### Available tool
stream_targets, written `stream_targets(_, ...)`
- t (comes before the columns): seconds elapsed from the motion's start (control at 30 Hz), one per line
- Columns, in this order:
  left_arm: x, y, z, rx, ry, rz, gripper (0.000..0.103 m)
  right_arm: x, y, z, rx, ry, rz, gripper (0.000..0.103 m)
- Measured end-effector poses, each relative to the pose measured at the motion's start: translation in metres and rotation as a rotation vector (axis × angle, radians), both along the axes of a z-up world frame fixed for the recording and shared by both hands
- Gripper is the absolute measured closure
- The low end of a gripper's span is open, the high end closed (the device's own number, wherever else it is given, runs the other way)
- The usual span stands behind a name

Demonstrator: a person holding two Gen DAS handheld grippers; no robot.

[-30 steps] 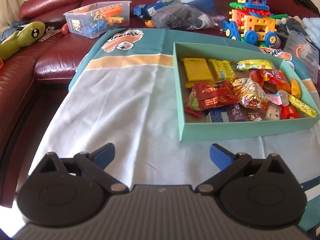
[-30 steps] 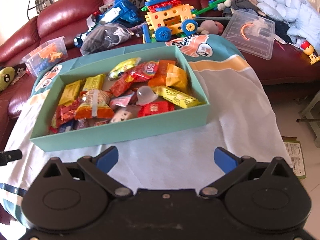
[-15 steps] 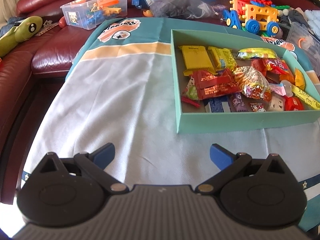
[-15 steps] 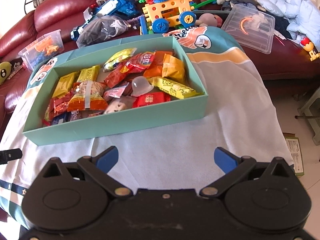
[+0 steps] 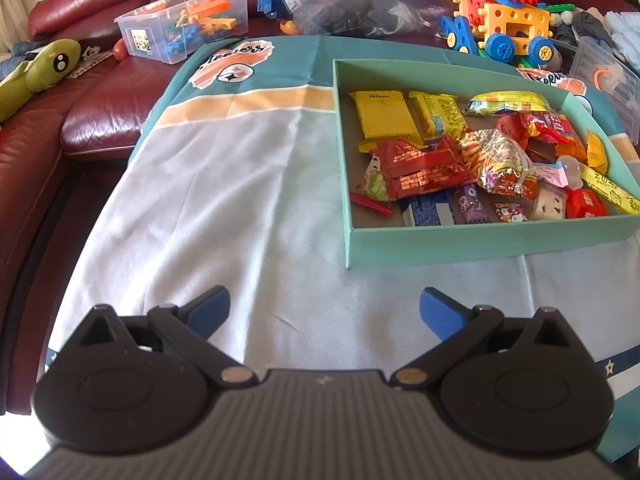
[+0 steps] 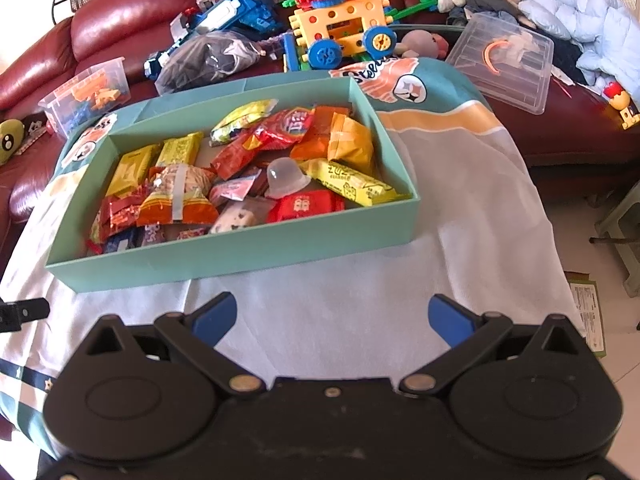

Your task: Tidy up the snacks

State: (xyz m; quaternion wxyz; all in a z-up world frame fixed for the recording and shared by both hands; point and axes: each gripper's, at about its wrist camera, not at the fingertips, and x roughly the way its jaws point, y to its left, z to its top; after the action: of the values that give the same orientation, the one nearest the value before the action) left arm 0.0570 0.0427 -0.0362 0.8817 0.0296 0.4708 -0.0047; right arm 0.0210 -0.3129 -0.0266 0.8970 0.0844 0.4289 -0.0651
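While both grippers, left gripper and right gripper, hover spread and empty, crinkly snacks (piled loosely) may slip when pinched from the box.

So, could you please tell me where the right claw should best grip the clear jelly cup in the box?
Probably from straight above, closing on the jelly cup's domed sides. It sits dome up on top of the other snacks, ringed by wrappers, so sideways approaches look blocked.
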Motion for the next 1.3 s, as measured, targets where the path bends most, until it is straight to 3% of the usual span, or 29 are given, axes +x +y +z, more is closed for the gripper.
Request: stream_targets(1.3,-0.0044,-0.0033,0.0062,0.012,-0.012,-0.029,0.000,-0.0013,-0.0009,0.0057,-0.007,-0.014,0.008,0.000)
